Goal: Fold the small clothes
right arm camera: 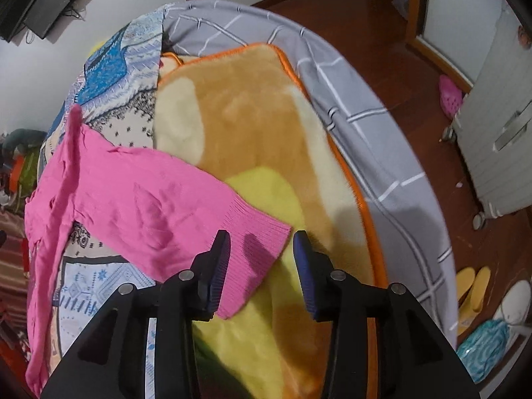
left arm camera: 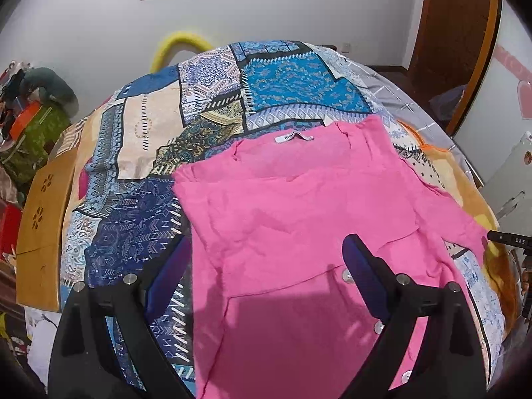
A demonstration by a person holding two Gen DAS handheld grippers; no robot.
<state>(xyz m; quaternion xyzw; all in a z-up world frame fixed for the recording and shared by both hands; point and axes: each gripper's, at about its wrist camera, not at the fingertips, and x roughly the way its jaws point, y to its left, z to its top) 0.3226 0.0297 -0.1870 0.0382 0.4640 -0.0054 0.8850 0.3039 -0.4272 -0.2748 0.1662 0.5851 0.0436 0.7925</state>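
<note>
Bedroom, white walls, dark screen mounted high on the wall; work surface is a bed (left arm camera: 212,106) under a patchwork-print cover, not a desk.

Left wrist view. Pink top (left arm camera: 299,206) lies spread flat on the cover, neck label (left arm camera: 294,137) at 12 o'clock, hem running off toward 6 o'clock. Buttons show along one edge near 5 o'clock. Laid out flat like this, presumably so the sides can be folded inward. Left hand-held gripper (left arm camera: 266,266) spread wide, nothing between its fingers; one finger sits over the garment's edge at 7 o'clock, the other over the body at 5 o'clock. It hangs above the cloth; contact cannot be confirmed. Yellow curved object (left arm camera: 181,45) beyond the bed at 11 o'clock.

Right wrist view. Sleeve (right arm camera: 159,206) of the same pink top stretches from 9 o'clock toward centre, across a fuzzy yellow-and-tan blanket (right arm camera: 252,126) with orange trim. Ribbed cuff (right arm camera: 259,242) ends between the fingers of the right hand-held gripper (right arm camera: 262,266), which are partly spread, pads on either side of the cuff and not pressing it. Judgement: positioned to take the cuff and carry the sleeve across the body. Grey checked sheet (right arm camera: 349,99) at 2 o'clock; yellow slippers (right arm camera: 472,289) on the wooden floor at 4 o'clock.
</note>
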